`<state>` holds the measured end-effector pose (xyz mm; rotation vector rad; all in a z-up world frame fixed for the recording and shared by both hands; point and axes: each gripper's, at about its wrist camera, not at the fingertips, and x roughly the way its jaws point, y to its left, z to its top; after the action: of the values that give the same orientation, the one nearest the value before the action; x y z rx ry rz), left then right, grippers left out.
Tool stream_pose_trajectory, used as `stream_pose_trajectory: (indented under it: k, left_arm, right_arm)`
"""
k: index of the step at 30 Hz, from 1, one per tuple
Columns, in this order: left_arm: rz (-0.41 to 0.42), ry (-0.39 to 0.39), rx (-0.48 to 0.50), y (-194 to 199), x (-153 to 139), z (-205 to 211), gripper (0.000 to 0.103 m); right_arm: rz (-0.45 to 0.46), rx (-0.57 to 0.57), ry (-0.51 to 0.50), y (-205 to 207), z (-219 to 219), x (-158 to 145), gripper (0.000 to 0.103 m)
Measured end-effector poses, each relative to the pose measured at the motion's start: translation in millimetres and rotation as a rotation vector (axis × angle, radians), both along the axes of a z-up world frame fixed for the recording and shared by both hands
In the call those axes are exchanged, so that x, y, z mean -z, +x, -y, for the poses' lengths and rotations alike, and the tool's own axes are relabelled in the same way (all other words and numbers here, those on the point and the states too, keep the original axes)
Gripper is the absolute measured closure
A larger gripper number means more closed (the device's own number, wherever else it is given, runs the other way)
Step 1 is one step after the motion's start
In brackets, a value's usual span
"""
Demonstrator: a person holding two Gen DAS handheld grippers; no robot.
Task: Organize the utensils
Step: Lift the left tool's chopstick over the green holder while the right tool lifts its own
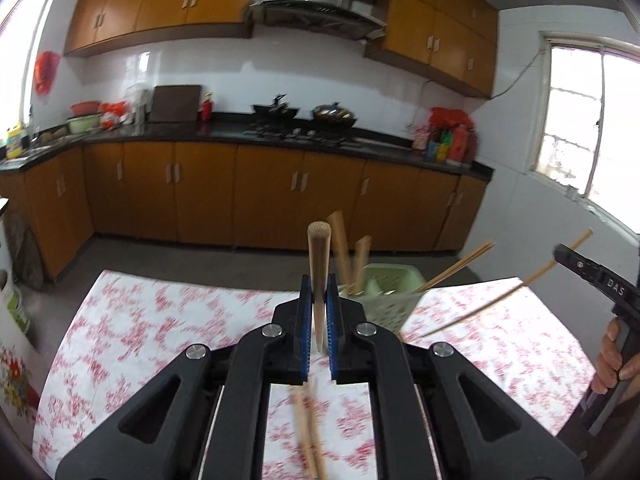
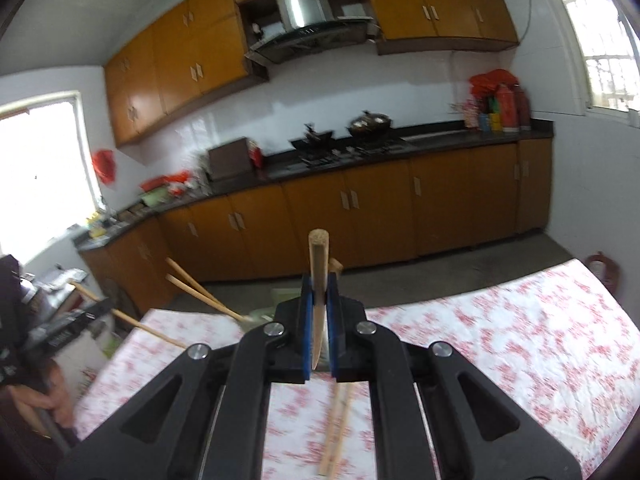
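My left gripper (image 1: 319, 284) is shut on a wooden chopstick (image 1: 319, 248) that points up and forward, just left of a pale green utensil basket (image 1: 390, 298) holding several chopsticks. My right gripper (image 2: 319, 284) is shut on another wooden chopstick (image 2: 319, 256); the same gripper shows at the right edge of the left wrist view (image 1: 576, 258) with its chopstick (image 1: 480, 308) slanting over the table. More chopsticks lie on the floral tablecloth below the left gripper (image 1: 306, 436) and below the right gripper (image 2: 336, 432). The basket (image 2: 260, 314) is mostly hidden in the right wrist view.
The table carries a white cloth with red flowers (image 1: 160, 320). Beyond it are orange kitchen cabinets (image 1: 260, 196), a black counter with woks (image 1: 304, 114), and a chair back (image 2: 600, 268) at the table's far right. The left gripper's body shows at the left edge (image 2: 68, 324).
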<state>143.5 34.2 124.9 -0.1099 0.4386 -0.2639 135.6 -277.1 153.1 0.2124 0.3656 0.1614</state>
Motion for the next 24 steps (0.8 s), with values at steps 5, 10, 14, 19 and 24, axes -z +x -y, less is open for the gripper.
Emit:
stream_pose_trajectory:
  k: [5, 10, 14, 19, 24]
  left_arm:
    - [0.073, -0.023, 0.046, 1.3, -32.4, 22.4, 0.096]
    - [0.135, -0.05, 0.027, 17.1, -52.0, 39.8, 0.096]
    - [0.161, -0.066, -0.019, 35.9, -52.8, 49.0, 0.096]
    - [0.16, -0.079, -0.075, 60.1, -40.5, 54.0, 0.096]
    - [0.104, -0.086, -0.077, 77.1, -17.0, 57.7, 0.096]
  right_arm:
    - [0.073, -0.014, 0.001, 2.1, -8.7, -27.0, 0.096]
    - [0.112, 0.011, -0.018, 20.2, -17.8, -37.1, 0.096]
    - [0.09, 0.019, -0.033, 45.8, -23.8, -31.2, 0.096]
    - [0.035, 0.017, -0.035, 74.6, -27.3, -16.2, 0.096]
    - [-0.028, 0.005, -0.036, 96.9, -32.0, 2.7, 0.096]
